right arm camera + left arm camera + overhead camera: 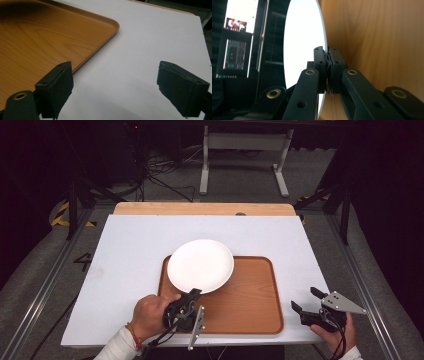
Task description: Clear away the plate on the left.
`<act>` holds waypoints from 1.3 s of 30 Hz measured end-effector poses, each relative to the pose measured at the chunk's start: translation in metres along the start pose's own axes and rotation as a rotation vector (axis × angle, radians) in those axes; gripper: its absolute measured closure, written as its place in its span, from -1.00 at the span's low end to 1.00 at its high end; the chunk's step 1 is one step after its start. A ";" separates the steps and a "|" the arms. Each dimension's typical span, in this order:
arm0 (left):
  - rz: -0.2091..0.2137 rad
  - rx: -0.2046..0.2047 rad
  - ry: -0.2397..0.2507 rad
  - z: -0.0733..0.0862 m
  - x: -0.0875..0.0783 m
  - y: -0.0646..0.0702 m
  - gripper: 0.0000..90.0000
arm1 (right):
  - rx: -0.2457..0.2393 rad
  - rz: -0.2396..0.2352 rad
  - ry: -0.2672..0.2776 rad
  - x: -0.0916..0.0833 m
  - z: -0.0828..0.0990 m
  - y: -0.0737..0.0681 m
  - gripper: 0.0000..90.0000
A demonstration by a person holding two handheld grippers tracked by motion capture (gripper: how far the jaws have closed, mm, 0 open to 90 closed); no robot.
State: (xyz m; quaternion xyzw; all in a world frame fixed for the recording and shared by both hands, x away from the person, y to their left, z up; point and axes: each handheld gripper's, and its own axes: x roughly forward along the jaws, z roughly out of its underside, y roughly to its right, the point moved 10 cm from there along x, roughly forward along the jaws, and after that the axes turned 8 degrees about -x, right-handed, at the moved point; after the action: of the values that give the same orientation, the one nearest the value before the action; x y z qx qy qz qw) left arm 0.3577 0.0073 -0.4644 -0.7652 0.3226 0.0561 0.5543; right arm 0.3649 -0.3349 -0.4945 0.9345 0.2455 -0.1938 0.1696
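A round white plate (pixel 201 265) hangs over the left part of a wooden tray (pixel 250 295). My left gripper (pixel 195 293) is shut on the plate's near rim. Its own view shows the plate (pixel 302 50) edge-on between the pads, tray wood (pixel 374 45) beside it. My right gripper (pixel 306 300) stands open over the white table just right of the tray. Nothing lies between its fingers (pixel 56 87), and the tray's corner (pixel 75 32) sits to their left.
A white board (pixel 130 250) covers a wooden table (pixel 200 208). Metal rails run along both sides on the grey floor. A white stand (pixel 245 150) and cables lie beyond the far edge. Bare board lies left and behind the tray.
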 end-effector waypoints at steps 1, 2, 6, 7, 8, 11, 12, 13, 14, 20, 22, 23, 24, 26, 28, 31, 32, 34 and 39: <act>0.000 0.000 0.000 0.000 0.000 0.000 0.94 | 0.000 0.000 0.000 0.000 0.000 0.000 -0.68; 0.011 -0.006 0.012 -0.004 0.001 0.003 0.94 | 0.000 -0.001 0.003 0.000 -0.001 0.000 -0.68; 0.054 0.005 0.038 -0.015 0.001 0.013 0.94 | 0.006 0.000 0.003 0.000 0.000 0.000 -0.68; 0.059 0.008 0.043 -0.017 0.002 0.016 0.94 | 0.007 0.001 0.001 -0.001 0.000 0.001 -0.68; 0.061 0.017 0.043 -0.018 0.003 0.017 0.94 | 0.011 0.000 0.004 -0.001 0.000 0.001 -0.68; 0.079 0.022 0.050 -0.020 0.005 0.023 0.94 | 0.008 0.000 0.001 -0.001 0.000 0.000 -0.68; 0.087 0.022 0.052 -0.021 0.005 0.025 0.94 | 0.008 -0.002 0.002 -0.001 0.000 0.000 -0.68; 0.097 0.023 0.055 -0.022 0.006 0.028 0.94 | 0.006 0.000 0.001 0.000 0.000 0.000 -0.68; 0.102 0.030 0.057 -0.023 0.006 0.030 0.93 | 0.005 -0.001 0.000 0.000 0.000 0.000 -0.68; 0.135 0.048 0.070 -0.028 0.011 0.044 0.92 | 0.006 -0.002 -0.002 0.000 0.001 0.000 -0.68; 0.147 0.055 0.063 -0.028 0.014 0.047 0.93 | 0.005 -0.003 -0.002 0.000 0.001 0.000 -0.68; 0.152 0.060 0.051 -0.027 0.016 0.048 0.94 | 0.005 -0.003 -0.001 0.000 0.000 0.000 -0.68; 0.155 0.070 0.047 -0.025 0.018 0.048 0.94 | 0.004 -0.003 -0.001 0.000 0.000 0.000 -0.68; 0.172 0.049 0.043 -0.023 0.022 0.050 0.94 | 0.002 -0.003 0.001 -0.001 0.000 0.000 -0.68; 0.168 0.046 0.048 -0.023 0.023 0.050 0.94 | 0.007 -0.002 0.003 -0.001 0.001 0.001 -0.68; 0.172 0.063 0.042 -0.022 0.025 0.052 0.93 | 0.003 -0.004 0.000 -0.001 0.001 0.000 -0.68; 0.174 0.061 0.039 -0.021 0.026 0.053 0.93 | 0.003 -0.003 0.000 0.000 0.001 0.000 -0.68; 0.207 0.040 0.031 -0.019 0.029 0.056 0.90 | 0.001 -0.005 -0.003 0.000 0.001 -0.001 -0.68; 0.248 -0.013 0.004 -0.012 0.034 0.059 0.82 | -0.004 -0.002 -0.008 0.000 0.001 -0.001 -0.68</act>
State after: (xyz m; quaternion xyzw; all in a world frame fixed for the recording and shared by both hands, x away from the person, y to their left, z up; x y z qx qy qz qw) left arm 0.3484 -0.0288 -0.5227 -0.7231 0.4156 0.1250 0.5374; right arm 0.3645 -0.3349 -0.4960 0.9332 0.2460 -0.1973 0.1722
